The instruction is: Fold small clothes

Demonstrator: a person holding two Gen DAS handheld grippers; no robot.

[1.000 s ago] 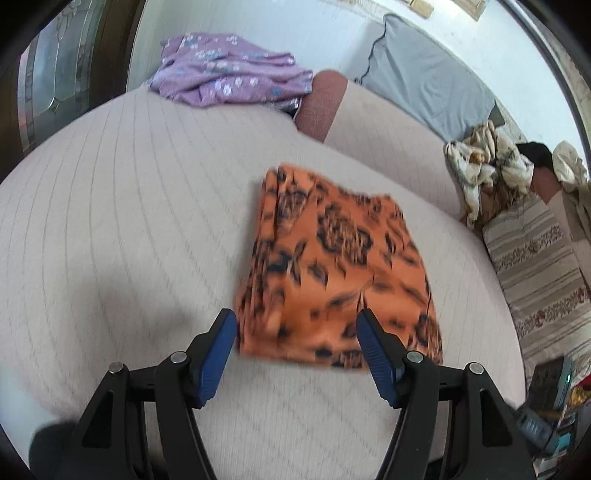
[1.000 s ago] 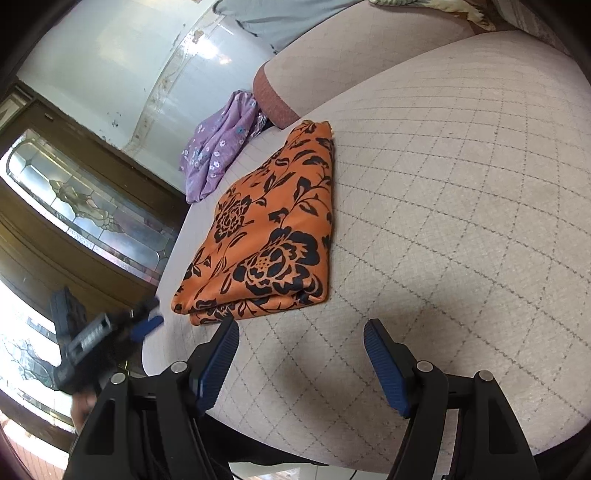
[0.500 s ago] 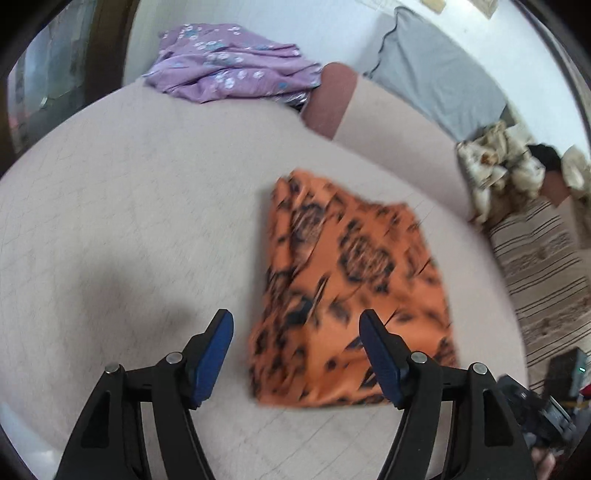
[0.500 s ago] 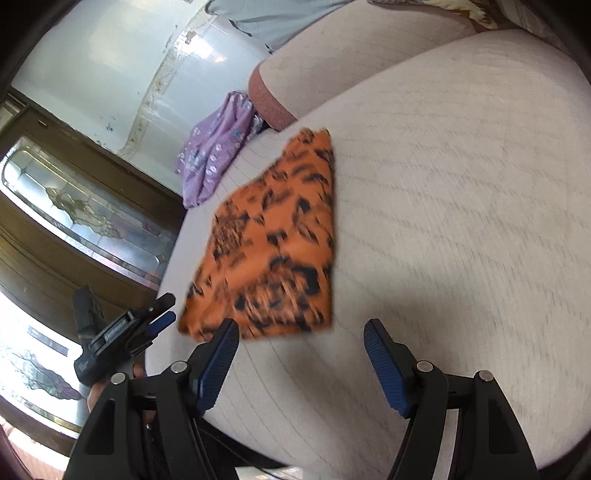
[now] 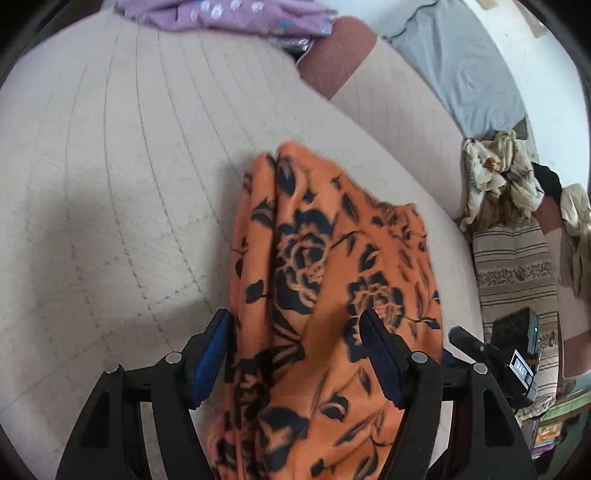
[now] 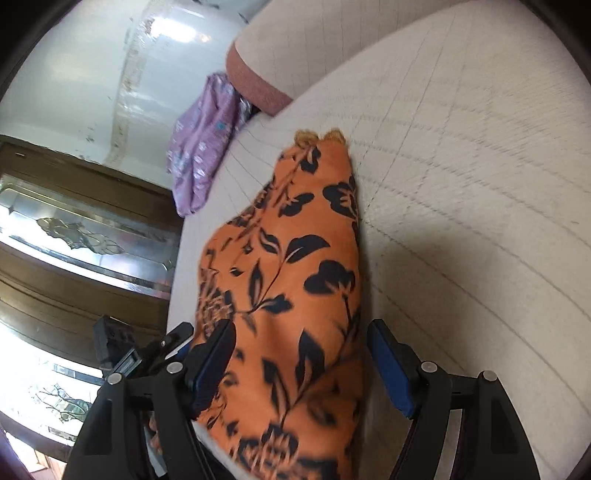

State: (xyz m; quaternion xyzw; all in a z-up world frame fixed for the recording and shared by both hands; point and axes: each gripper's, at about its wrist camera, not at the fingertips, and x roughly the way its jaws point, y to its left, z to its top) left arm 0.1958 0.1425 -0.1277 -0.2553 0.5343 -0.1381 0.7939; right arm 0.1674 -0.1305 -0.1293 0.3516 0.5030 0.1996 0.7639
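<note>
1. Left gripper [image 5: 295,354] had its blue pads spread wide, one on each side of the near end of the orange floral garment [image 5: 332,280]; the left pad sat just beside the cloth's edge, the right pad lay over the cloth, and neither visibly pinched it.
2. Right gripper [image 6: 301,363] also stood apart, and its jaws had just been opening a little further. The same orange floral garment [image 6: 295,288] ran between its pads, the left pad against the fabric's edge and the right pad clear of it.
3. That garment lay folded on the beige quilted cushion [image 5: 110,177], its far end bunched into two small peaks.
4. A purple flowered garment [image 5: 229,14] rested at the far edge of the cushion, well apart from the orange one, beside a reddish bolster end [image 5: 332,51].
5. A crumpled cream cloth [image 5: 498,177] sat off to the right, next to a striped cover [image 5: 513,266].
6. From the right wrist view, the other gripper's black body showed at lower left, before a dark wooden door with patterned glass [image 6: 74,236].
</note>
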